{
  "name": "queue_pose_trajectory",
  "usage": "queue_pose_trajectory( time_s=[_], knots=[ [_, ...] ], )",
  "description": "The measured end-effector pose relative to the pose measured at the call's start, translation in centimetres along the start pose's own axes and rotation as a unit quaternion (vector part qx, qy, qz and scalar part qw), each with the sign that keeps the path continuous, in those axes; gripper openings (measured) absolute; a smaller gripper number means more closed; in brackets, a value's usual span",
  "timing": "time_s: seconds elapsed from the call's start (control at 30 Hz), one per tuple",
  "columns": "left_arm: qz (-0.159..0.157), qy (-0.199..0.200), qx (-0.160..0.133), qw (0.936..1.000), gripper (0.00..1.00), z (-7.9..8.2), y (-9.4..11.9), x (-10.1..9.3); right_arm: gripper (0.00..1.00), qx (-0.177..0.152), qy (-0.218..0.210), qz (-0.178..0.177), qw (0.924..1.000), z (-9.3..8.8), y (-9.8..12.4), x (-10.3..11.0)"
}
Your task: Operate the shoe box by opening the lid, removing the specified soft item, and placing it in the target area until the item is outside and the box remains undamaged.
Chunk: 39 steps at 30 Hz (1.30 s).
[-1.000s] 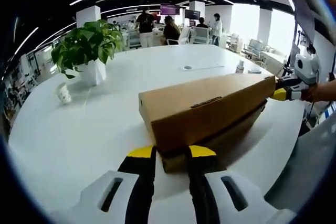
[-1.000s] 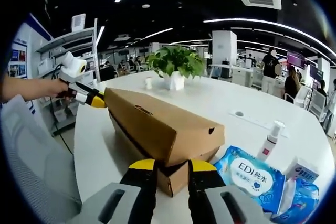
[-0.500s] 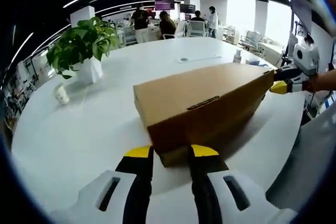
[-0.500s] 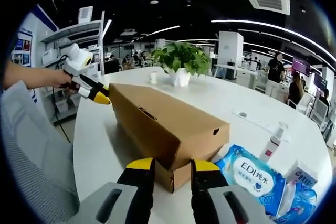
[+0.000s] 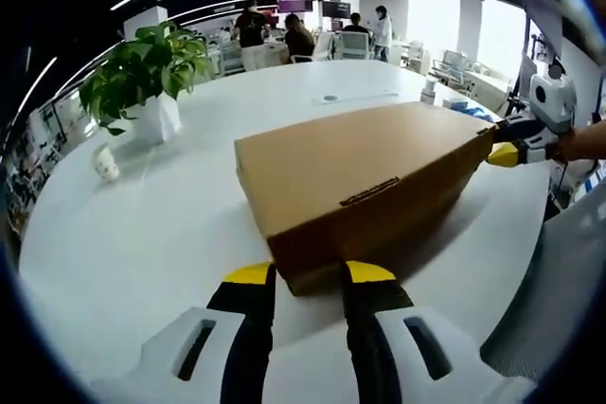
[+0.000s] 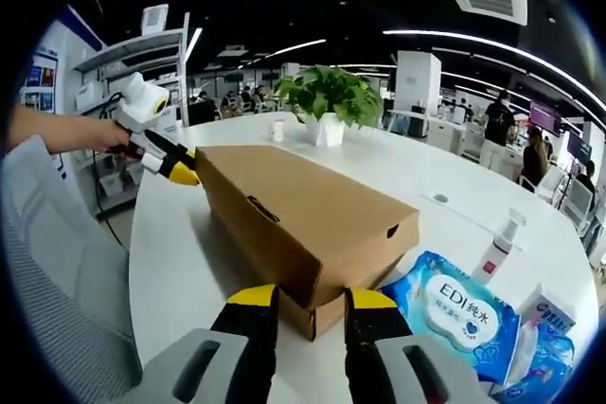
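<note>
Shoe box (image 5: 365,182) mid-frame on white bench (image 5: 142,243), lid down; left claw (image 5: 311,276) and right claw (image 6: 310,300) part-open astride opposite ends, holding nothing, poised for lid lift

In the left gripper view we look close along one end of the shoe box (image 5: 360,182) toward the right gripper (image 5: 502,154); in the right gripper view we face back from the opposite end, sharing box, plant (image 6: 327,96) and table (image 6: 180,262)
</note>
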<state>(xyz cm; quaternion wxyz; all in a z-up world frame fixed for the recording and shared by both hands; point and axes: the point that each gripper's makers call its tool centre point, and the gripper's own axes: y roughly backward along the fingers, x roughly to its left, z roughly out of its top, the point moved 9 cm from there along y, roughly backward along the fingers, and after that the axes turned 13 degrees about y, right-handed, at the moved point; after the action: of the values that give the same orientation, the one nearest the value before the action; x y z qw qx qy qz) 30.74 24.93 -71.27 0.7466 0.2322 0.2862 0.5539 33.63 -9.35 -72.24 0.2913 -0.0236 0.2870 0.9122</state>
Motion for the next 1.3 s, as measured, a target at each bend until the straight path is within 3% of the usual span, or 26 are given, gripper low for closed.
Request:
queue_pose_trajectory(
  time_s=[0.43,0.8,1.07,1.13,1.3],
  knots=[
    [-0.005,0.004,0.009,0.9999,0.29,-0.2,-0.3,0.2,0.27,0.007,-0.008,0.001,0.9999,-0.6,0.3,-0.1],
    [-0.006,0.009,-0.009,0.9999,0.32,0.5,0.9,0.6,0.34,-0.007,-0.011,-0.001,0.9999,0.2,0.3,-0.3],
    [-0.018,-0.013,-0.009,0.9997,0.31,1.3,0.7,0.4,0.36,-0.012,-0.011,0.000,0.9999,0.7,-0.2,-0.6],
    [-0.034,-0.023,-0.012,0.9991,0.30,1.3,0.6,0.1,0.35,-0.011,-0.009,0.002,0.9999,0.7,-0.3,-0.6],
    [-0.031,-0.030,-0.009,0.9990,0.32,1.2,0.3,0.1,0.33,-0.006,0.004,0.003,1.0000,0.6,-0.5,-0.3]
  ],
)
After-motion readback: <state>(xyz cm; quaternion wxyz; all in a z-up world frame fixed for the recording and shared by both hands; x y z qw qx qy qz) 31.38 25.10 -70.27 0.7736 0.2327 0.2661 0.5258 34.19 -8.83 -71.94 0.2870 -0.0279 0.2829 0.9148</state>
